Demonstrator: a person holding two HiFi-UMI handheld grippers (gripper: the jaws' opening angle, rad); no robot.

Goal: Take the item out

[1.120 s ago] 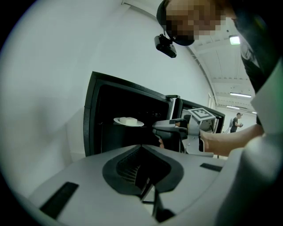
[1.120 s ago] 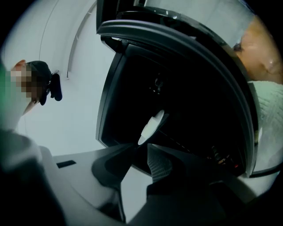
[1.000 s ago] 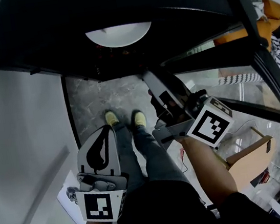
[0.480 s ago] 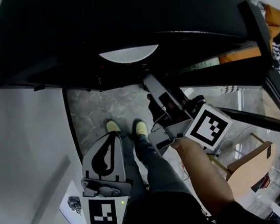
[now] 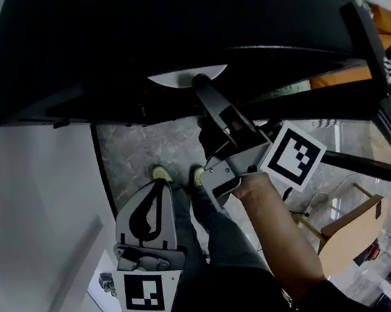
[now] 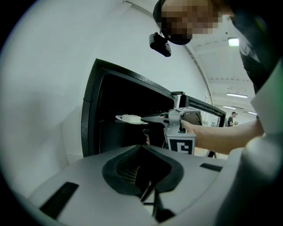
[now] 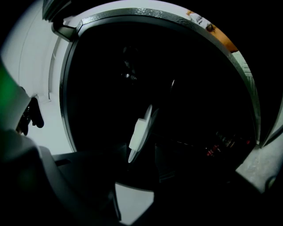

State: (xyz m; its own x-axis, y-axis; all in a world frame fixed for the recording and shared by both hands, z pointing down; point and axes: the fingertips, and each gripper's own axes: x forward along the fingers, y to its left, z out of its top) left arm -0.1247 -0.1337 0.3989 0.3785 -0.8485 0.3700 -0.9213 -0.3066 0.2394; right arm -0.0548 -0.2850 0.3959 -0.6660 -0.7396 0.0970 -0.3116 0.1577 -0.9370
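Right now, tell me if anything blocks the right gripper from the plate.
Nothing visible does. The oven stands open, and the right gripper reaches straight to the plate bearing the white item; its jaws are opening, the plate's near rim apparently between them.

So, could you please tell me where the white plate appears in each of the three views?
Head view: the white plate is a crescent at top centre, under the black appliance's overhanging edge.
Left gripper view: left of centre, side-on, inside the dark opening.
Right gripper view: at centre, edge-on and tilted, against the dark interior.
Shared landmark: the appliance's dark opening, which surrounds the plate in every view.
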